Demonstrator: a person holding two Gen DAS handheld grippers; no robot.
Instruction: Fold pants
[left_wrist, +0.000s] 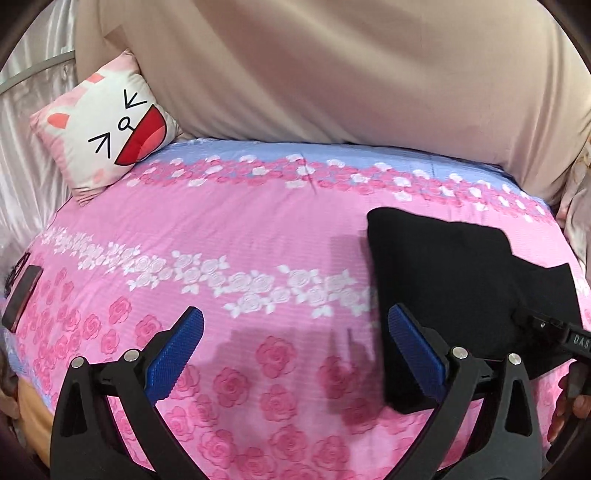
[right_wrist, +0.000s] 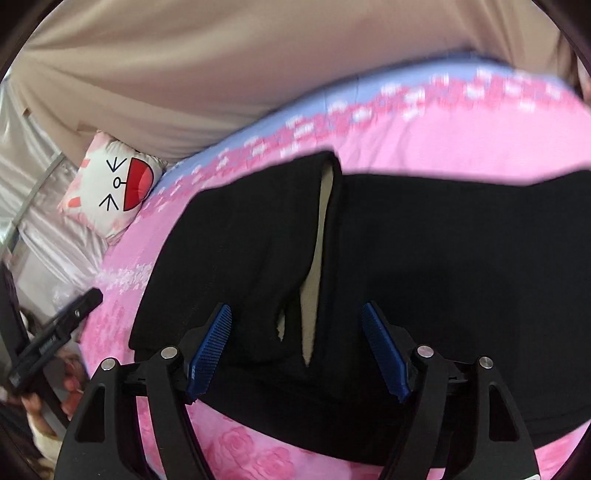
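Black pants (left_wrist: 447, 280) lie folded in a flat block on the right side of a pink floral bedspread (left_wrist: 229, 229). My left gripper (left_wrist: 295, 354) is open and empty, hovering above the spread just left of the pants' near edge. In the right wrist view the pants (right_wrist: 424, 258) fill the middle, with a pale slit showing between two layers. My right gripper (right_wrist: 295, 350) is open directly over the pants' near part, its blue pads (right_wrist: 210, 350) on either side of the slit. Whether the pads touch the cloth is unclear.
A cat-face cushion (left_wrist: 110, 125) leans at the bed's back left against a beige padded headboard (left_wrist: 369, 74). A dark phone-like slab (left_wrist: 20, 295) lies at the left edge. The right gripper shows at the far right of the left wrist view (left_wrist: 550, 332). The left gripper shows in the right wrist view (right_wrist: 55, 332).
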